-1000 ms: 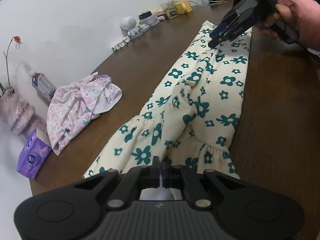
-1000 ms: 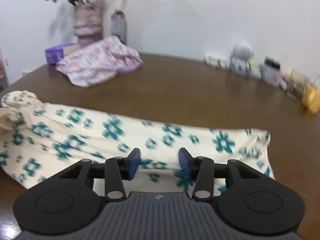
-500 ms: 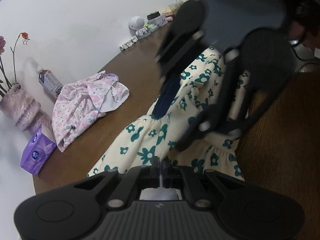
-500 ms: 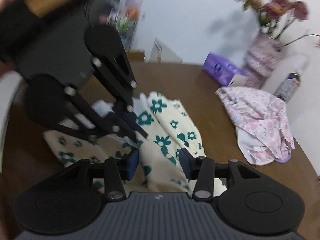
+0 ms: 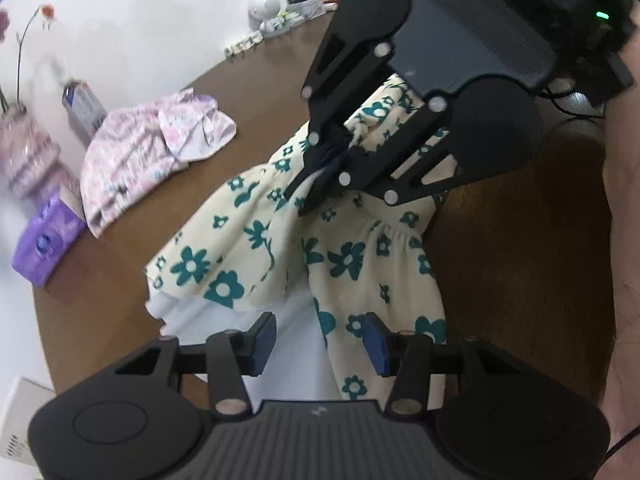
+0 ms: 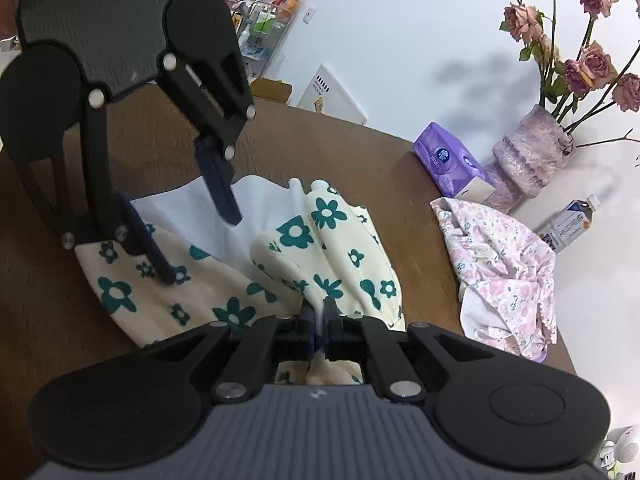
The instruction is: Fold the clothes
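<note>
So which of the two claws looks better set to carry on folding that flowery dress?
The right gripper, probably: its jaws have just closed on a bunch of the flowered dress. The left gripper has just opened, and the cloth lies loose between its pads.

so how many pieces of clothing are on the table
2: the cream garment with teal flowers pinched by the right gripper, and a pink floral garment crumpled near the vase. None seems hidden.

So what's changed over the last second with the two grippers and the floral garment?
The right gripper swung from the far end to the near hem and closed on the floral garment. The left gripper just opened, letting go. Pink garment and table unchanged.
</note>
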Demonstrator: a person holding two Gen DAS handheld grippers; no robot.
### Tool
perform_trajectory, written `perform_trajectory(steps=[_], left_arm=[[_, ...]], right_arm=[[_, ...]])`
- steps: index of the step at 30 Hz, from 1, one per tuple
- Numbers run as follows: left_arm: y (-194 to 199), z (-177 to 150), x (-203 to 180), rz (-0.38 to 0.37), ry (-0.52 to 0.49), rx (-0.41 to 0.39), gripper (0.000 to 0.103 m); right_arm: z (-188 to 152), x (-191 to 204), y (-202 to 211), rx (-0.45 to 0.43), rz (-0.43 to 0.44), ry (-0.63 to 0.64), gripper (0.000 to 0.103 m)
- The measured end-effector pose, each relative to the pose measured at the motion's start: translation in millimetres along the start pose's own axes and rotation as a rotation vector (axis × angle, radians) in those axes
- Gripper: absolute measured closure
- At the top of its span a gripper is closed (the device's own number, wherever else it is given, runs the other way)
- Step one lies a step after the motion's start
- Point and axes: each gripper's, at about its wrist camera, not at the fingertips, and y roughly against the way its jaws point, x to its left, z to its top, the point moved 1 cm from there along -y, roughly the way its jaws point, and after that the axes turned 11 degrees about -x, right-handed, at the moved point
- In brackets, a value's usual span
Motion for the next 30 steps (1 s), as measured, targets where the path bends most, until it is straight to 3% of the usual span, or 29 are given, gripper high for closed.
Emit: perform_trajectory(steps=[1,2,3,6,12,15,19,22,24,26,30], left_arm=[[-1.7,1.1,2.0,-0.011,0.020,-0.003,0.069],[-3.4,2.2,3.7,-0.020,0.036,-0.002,0.096],[-5.0,3.2,4.8,-0.023,0.044,0.001,0.102],[-7.0,7.4,7.0,0.010,0.032,0.008,0.102],[-7.5,29.5,27.5,0.164,0.005,-0.054,0.103],[-16.3,29.6,24.7,0.221,-0.032,-0.039,0.103],[-39.3,16.0,20.8,0.221,-0.006,0.001,0.101],[-37.2,7.8,25.6,0.242,0.056,-0.020,0.094],[-31.9,2.8,29.1,0.262,0.093,-0.035,0.082],[-22.2,-1.2,30.3,0.278,0.107,-0.028,0.076],[-4.7,-8.2,32.0,0.294,0.136,-0.025,0.076]], right_arm=[[0.2,-0.6,0.1,-0.005,-0.004,-0.001,0.100],[0.5,-1.3,0.2,-0.010,-0.008,-0.002,0.100],[0.4,-2.3,1.4,-0.017,-0.013,-0.007,0.100],[0.1,-5.1,5.1,-0.040,-0.025,-0.024,0.100],[-1.4,-12.4,20.8,-0.103,-0.046,-0.081,0.100],[-3.3,-13.2,22.2,-0.116,-0.046,-0.109,0.100],[-9.8,-7.7,16.3,-0.110,0.002,-0.137,0.100],[-15.3,-2.4,10.5,-0.093,0.028,-0.148,0.099],[-16.5,-1.4,10.8,-0.095,0.033,-0.153,0.099],[-14.7,-3.6,15.2,-0.115,0.036,-0.162,0.098],[-7.9,-8.4,17.5,-0.152,0.050,-0.183,0.093]])
